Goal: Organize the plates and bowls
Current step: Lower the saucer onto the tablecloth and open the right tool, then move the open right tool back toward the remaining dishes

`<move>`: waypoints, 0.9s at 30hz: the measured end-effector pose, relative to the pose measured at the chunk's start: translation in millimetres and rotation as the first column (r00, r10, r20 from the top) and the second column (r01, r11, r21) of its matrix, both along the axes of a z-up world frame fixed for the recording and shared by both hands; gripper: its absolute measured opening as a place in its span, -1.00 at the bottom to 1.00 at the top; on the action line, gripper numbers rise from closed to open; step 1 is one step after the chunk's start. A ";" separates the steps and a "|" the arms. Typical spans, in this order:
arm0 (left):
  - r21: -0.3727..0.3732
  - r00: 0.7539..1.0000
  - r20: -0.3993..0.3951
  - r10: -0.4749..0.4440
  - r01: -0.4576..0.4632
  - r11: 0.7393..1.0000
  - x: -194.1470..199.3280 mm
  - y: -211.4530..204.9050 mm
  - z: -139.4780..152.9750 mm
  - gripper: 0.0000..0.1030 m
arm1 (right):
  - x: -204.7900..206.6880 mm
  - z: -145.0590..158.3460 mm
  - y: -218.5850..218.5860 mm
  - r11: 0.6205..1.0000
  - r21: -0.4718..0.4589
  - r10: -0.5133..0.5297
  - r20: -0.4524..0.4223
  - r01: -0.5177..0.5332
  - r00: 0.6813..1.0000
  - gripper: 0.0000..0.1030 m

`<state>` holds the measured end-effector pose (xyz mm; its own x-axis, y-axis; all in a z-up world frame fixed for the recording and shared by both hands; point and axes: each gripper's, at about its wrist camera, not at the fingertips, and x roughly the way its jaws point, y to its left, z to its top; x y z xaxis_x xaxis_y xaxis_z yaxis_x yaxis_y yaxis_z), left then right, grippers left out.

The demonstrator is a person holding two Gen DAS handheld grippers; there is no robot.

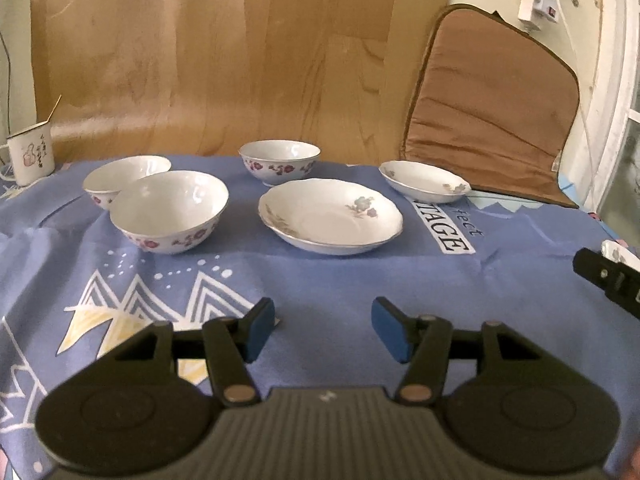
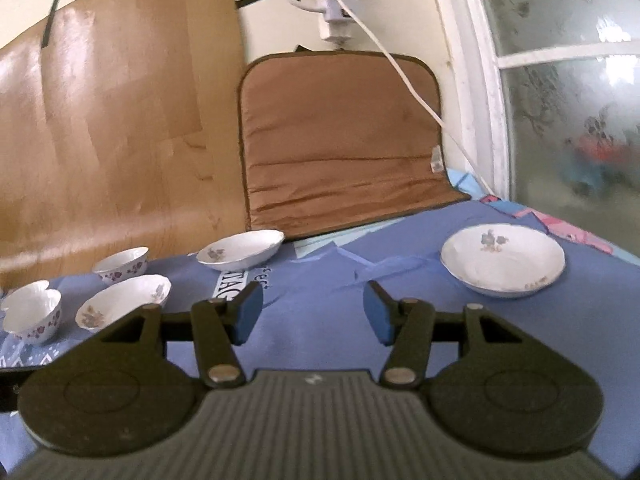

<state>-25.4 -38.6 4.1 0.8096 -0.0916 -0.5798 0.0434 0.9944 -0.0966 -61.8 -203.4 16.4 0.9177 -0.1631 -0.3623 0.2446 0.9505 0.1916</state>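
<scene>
Open blue cloth (image 1: 320,280) lies in front of the big plate (image 1: 330,218), a clear lane for either gripper. Left of the plate, two bowls (image 1: 168,212) stand touching or nearly so, blocking that side, with a third bowl (image 1: 280,162) just behind the plate and a small plate (image 1: 424,180) to its right rear. Far right of the big plate, a lone plate (image 2: 503,261) sits amid bare cloth, and a brown cushion (image 1: 488,112) closes off the back.

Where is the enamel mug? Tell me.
In the left wrist view, the enamel mug stands at the far left table edge, left of the nearest small bowl, against the wooden board.
</scene>
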 end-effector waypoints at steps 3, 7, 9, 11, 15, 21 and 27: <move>0.001 1.000 -0.002 -0.004 0.004 1.000 -1.1 -0.3 -0.8 0.07 | 2.6 -2.0 -3.0 1.000 0.026 -0.004 -0.020 0.004 1.000 0.13; 0.001 1.000 -0.004 -0.009 0.009 1.000 -1.9 -0.6 -1.2 0.07 | 4.6 -3.1 -2.7 0.999 0.033 0.004 -0.033 -0.003 0.999 0.13; 0.004 1.000 -0.002 -0.012 0.012 1.000 -2.9 -1.2 -1.1 0.07 | 5.1 -3.3 -2.2 0.999 0.036 0.010 -0.033 -0.009 0.999 0.13; 0.003 1.000 0.003 -0.016 0.016 1.000 -3.7 -1.4 -0.9 0.07 | 4.7 -3.7 -3.0 0.999 0.044 0.014 -0.029 -0.013 0.999 0.13; -0.005 1.000 0.015 -0.027 0.027 1.000 -6.1 -0.9 -0.6 0.07 | 3.6 -4.8 -8.1 0.996 0.082 0.022 -0.022 -0.020 1.000 0.13; -0.011 0.999 0.027 -0.038 0.038 0.999 -8.4 -1.3 0.5 0.07 | 1.0 -4.4 -9.8 0.993 0.111 0.037 0.005 -0.037 0.999 0.13; -0.014 0.997 0.043 -0.059 0.059 0.998 -9.8 -2.9 1.6 0.09 | 0.2 -4.2 -11.9 0.990 0.129 0.051 0.014 -0.052 0.999 0.13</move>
<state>-35.2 -41.4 5.7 0.8266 -0.1484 -0.5429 0.1064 0.9884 -0.1081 -61.6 -215.3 12.1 0.9274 -0.0680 -0.3677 0.1933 0.9289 0.3159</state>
